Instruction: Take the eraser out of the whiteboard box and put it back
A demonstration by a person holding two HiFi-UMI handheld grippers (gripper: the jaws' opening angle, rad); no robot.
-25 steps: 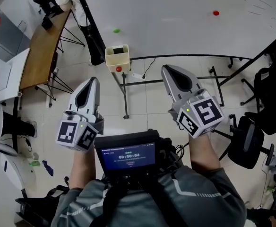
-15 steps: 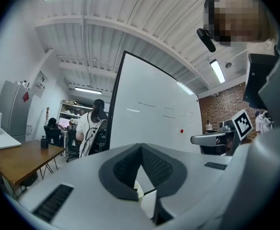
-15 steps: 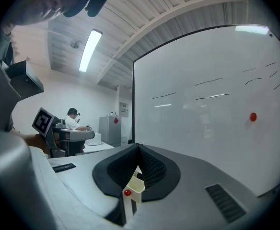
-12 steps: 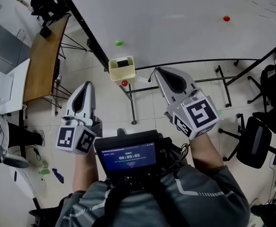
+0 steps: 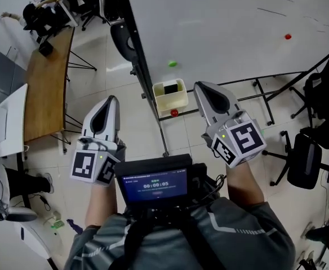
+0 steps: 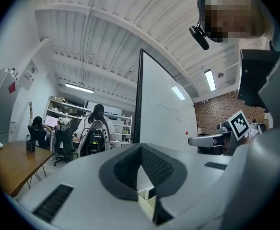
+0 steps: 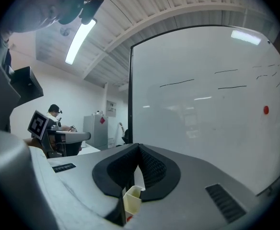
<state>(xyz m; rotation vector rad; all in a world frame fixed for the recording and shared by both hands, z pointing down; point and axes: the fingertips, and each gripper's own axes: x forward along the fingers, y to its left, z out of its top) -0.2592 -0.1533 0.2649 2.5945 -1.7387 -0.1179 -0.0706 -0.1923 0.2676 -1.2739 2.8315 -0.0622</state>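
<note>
Two handheld grippers point level toward a large white black-framed whiteboard (image 5: pixel 238 27). Left gripper (image 6: pixel 140 146): grey jaws together at the tips, nothing clamped. Right gripper (image 7: pixel 139 146): jaws likewise together, empty.

Small cream plastic whiteboard box (image 5: pixel 173 102) hangs low on the board near its left edge. In the head view it lies between the two grippers and ahead of both, touching neither. Black eraser (image 5: pixel 169 87) sits inside the box, with its top showing above the rim. Each gripper view catches the box through the gap behind its closed tips.

Small red round magnet (image 5: pixel 174 112) sits just under the box. Green magnet (image 5: pixel 172 64) is on the board above the box. Second red magnet (image 5: pixel 288 36) is well off to the right on the board. Faint black pen lines cross the board's upper part.

Black screen unit (image 5: pixel 153 184) with a blue display sits at the person's chest, between the two marker cubes. Brown wooden table (image 5: pixel 46 89) stands well left of the board. Black office chair (image 5: pixel 299 162) is at the right.
</note>
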